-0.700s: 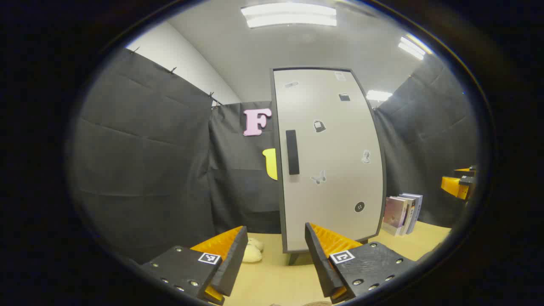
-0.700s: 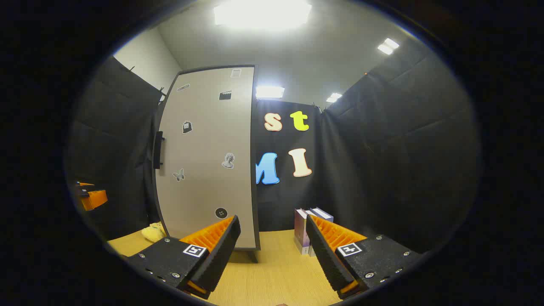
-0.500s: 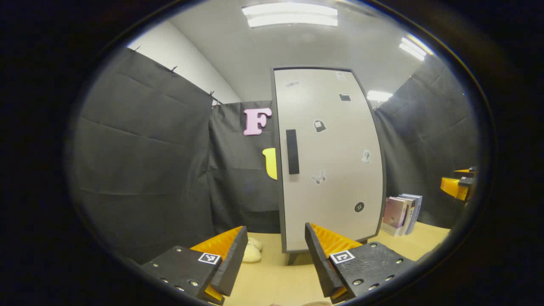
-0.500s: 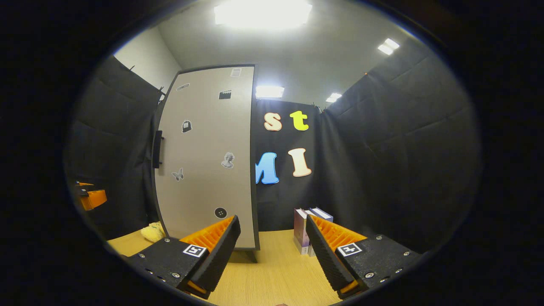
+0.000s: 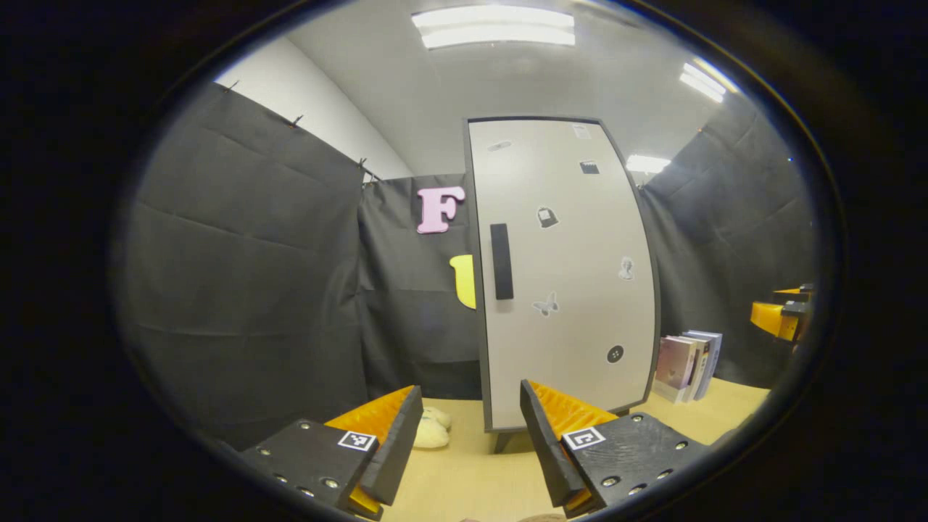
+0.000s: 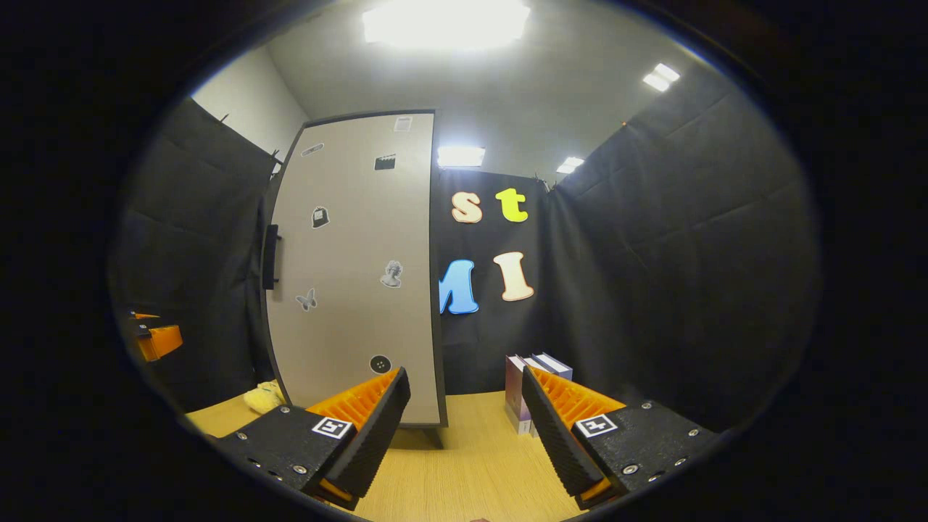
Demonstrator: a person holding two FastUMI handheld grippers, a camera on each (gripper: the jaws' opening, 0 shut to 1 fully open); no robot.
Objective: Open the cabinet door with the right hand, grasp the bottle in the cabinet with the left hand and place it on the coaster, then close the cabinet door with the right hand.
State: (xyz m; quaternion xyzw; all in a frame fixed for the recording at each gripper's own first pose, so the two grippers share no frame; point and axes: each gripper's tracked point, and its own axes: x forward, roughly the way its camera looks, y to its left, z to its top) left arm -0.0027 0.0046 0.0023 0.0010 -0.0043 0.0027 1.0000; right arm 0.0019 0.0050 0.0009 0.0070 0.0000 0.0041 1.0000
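Note:
A tall light-grey cabinet (image 5: 573,290) stands on the wooden table with its door shut and a dark vertical handle (image 5: 501,261) near the door's left edge. Small stickers dot the door. In the right gripper view the same cabinet (image 6: 355,275) is left of centre, its handle (image 6: 270,256) at the far left edge. My left gripper (image 5: 470,435) is open, well short of the cabinet, with nothing between its fingers. My right gripper (image 6: 464,428) is open too, aimed at the cabinet's right edge. Whatever is inside the cabinet is hidden by the door.
Several books (image 5: 687,357) stand upright right of the cabinet, also in the right gripper view (image 6: 533,391). A pale plush toy (image 5: 431,429) lies left of the cabinet's foot, also in the right gripper view (image 6: 262,396). The table (image 6: 464,464) runs to the black cloth walls.
Both views have drifted very slightly; the cabinet sits a touch further right in each. Door stays shut and both grippers stay open.

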